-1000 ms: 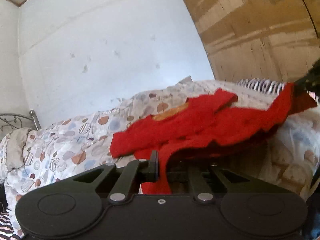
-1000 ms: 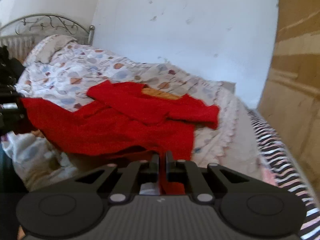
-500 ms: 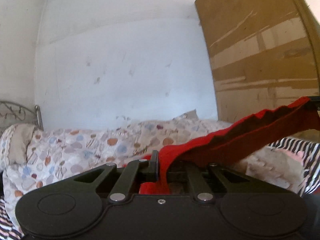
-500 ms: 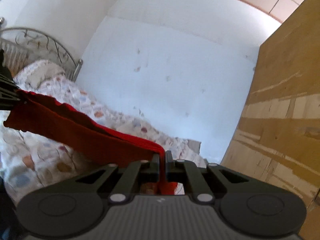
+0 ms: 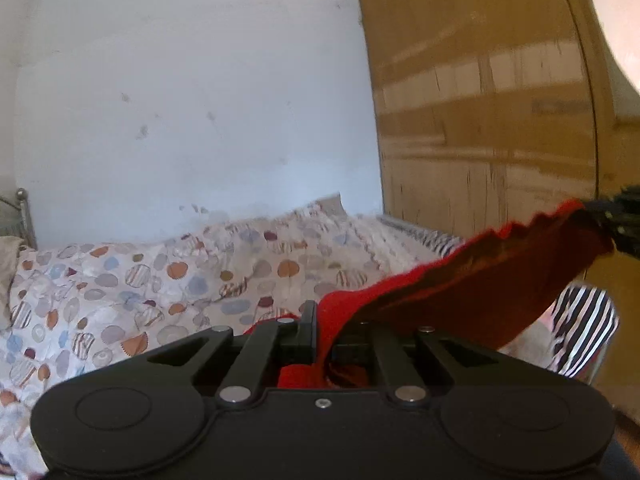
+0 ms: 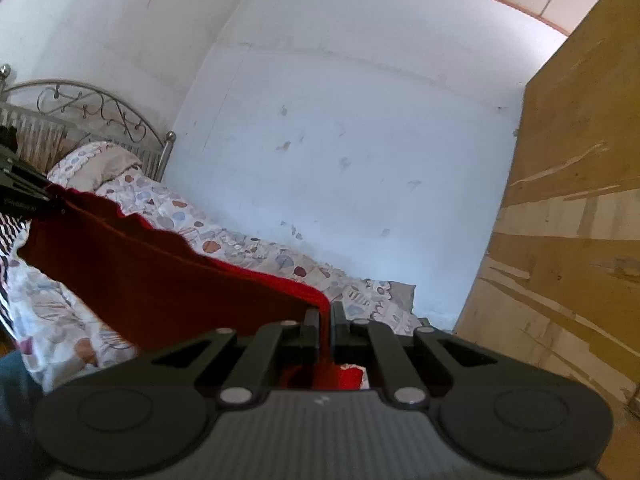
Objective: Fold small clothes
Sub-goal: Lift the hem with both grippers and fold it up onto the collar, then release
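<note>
A small red garment (image 5: pixel 472 300) hangs stretched in the air between my two grippers, above the bed. My left gripper (image 5: pixel 320 320) is shut on one corner of it; the cloth runs up and right to the right gripper (image 5: pixel 624 220) at the frame edge. In the right wrist view my right gripper (image 6: pixel 326 320) is shut on the other corner of the red garment (image 6: pixel 168 280), which runs left to the left gripper (image 6: pixel 20 196). The garment's lower part is hidden behind the gripper bodies.
A bed with a spotted quilt (image 5: pixel 160 280) lies below and ahead, with a pillow (image 6: pixel 96 164) and metal headboard (image 6: pixel 80 112) at its far end. A striped sheet (image 5: pixel 584 320) shows at the bed's edge. A brown wardrobe (image 5: pixel 500 120) stands on the right, a white wall behind.
Both grippers have lifted the red garment off the quilt and pulled it taut in the air. Both views have tilted up toward the wall, then the left one slightly back down.
</note>
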Demonstrator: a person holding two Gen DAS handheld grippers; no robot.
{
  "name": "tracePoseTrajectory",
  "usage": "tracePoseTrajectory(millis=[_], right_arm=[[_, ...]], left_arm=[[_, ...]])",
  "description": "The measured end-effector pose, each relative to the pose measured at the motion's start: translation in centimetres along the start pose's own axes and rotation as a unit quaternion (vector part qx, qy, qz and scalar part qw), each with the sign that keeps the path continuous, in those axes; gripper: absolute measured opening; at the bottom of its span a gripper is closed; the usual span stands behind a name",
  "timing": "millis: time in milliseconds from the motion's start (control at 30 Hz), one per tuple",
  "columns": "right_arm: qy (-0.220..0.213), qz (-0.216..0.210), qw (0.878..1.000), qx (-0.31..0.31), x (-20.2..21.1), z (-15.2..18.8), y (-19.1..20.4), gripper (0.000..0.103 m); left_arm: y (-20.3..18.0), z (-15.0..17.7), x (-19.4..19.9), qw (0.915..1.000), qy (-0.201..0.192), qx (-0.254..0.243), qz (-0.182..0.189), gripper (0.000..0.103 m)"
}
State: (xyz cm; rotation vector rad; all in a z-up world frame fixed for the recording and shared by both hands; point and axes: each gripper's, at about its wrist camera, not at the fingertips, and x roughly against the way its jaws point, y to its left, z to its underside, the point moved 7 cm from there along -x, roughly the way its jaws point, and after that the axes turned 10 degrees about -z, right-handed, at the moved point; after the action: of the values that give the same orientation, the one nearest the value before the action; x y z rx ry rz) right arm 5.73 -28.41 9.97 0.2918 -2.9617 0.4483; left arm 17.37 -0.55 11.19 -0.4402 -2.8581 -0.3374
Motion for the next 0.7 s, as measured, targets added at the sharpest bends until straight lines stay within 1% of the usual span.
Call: tracePoseTrajectory(millis=[67, 200, 300, 367, 467, 533, 667, 700], right_arm=[[0.013, -0.012, 1.0, -0.008, -3.4, 0.0, -1.4, 0.005], [0.036, -0.041, 0.997, -0.058, -11.1, -0.2, -4.9, 0.005], [0.053, -0.047, 0.996, -0.056, -16.7, 0.2, -6.7, 0.005], [0.069, -0.048, 0.995, -0.051, -20.2, 0.8, -7.3, 0.005], [0.101, -0.053, 0.992, -0.056, -25.6, 2.2, -8.2, 0.006], [0.125, -0.055, 0.989, -0.059, -29.0, 3.8, -8.7, 0.006], [0.163, -0.071, 0.98, -0.094, -34.1, 7.4, -9.2, 0.006], [0.17, -0.071, 0.978, -0.099, -34.9, 8.3, -9.3, 0.006]], left_arm=[[0.5, -0.5, -3.3, 0.9998, 0.019, -0.011, 0.002, 0.006], [2.5, -1.5, -11.3, 0.9972, 0.072, 0.01, 0.015, 0.006], [4.0, -1.8, -17.5, 0.9935, 0.11, 0.02, 0.019, 0.006], [4.7, -1.7, -21.5, 0.9894, 0.14, 0.03, 0.027, 0.007], [5.6, -0.6, -27.3, 0.9828, 0.177, 0.039, 0.036, 0.007], [5.7, 0.7, -30.8, 0.9775, 0.201, 0.048, 0.042, 0.007], [5.7, 3.8, -36.4, 0.9628, 0.255, 0.076, 0.046, 0.007], [5.7, 4.4, -37.4, 0.9611, 0.261, 0.076, 0.047, 0.007]])
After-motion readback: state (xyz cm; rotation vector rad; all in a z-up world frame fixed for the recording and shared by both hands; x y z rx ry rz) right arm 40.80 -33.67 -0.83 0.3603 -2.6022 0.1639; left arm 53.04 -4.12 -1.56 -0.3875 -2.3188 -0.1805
